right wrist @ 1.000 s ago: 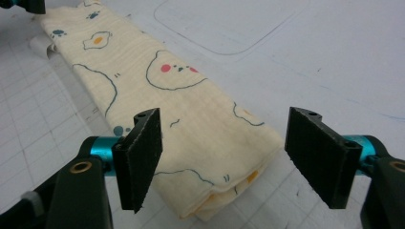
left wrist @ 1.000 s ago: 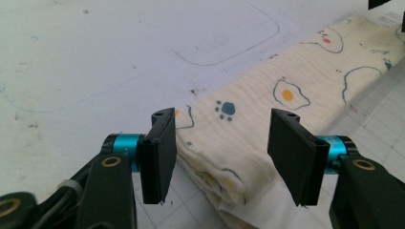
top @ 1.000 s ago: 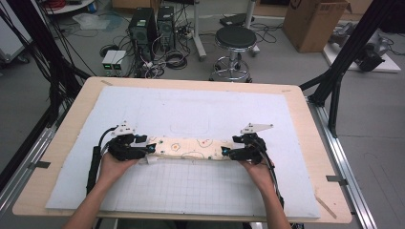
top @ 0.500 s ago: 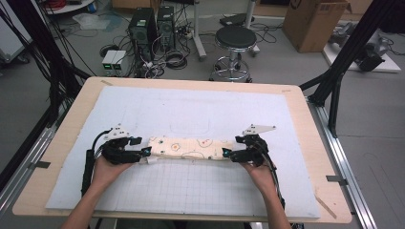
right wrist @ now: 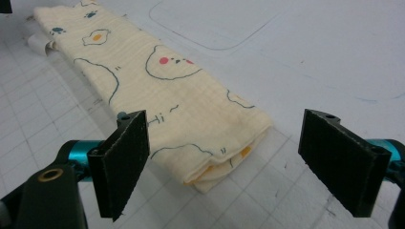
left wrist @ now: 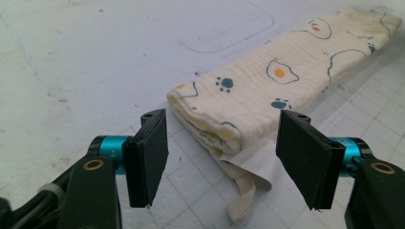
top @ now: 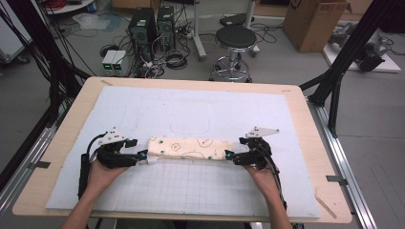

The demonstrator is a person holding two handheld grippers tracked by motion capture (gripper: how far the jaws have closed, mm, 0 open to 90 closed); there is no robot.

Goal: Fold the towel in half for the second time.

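Note:
A cream cloth point(top: 191, 148) printed with eggs, paws and bear faces lies folded into a long strip across the mat. My left gripper point(top: 142, 156) sits at its left end and my right gripper point(top: 229, 156) at its right end. In the left gripper view the jaws point(left wrist: 227, 152) stand apart on either side of the cloth's end point(left wrist: 224, 119) without touching it; a white label and a tape loop point(left wrist: 243, 195) stick out below. In the right gripper view the gripper point(right wrist: 229, 162) is open too, with the cloth's corner point(right wrist: 215, 157) lying free between the pads. Both pairs of jaws have just been opening.
The cloth rests on a pale gridded mat point(top: 191, 191) that covers most of a wooden table point(top: 305, 109). Pen outlines mark the mat beyond the cloth. On the floor behind the table are a stool point(top: 234, 38), computer towers point(top: 148, 24) and a cardboard box point(top: 310, 19).
Both pairs of jaws stand wider than before. The left gripper has drawn back a little to the left from the cloth's end. The cloth has stayed in place.

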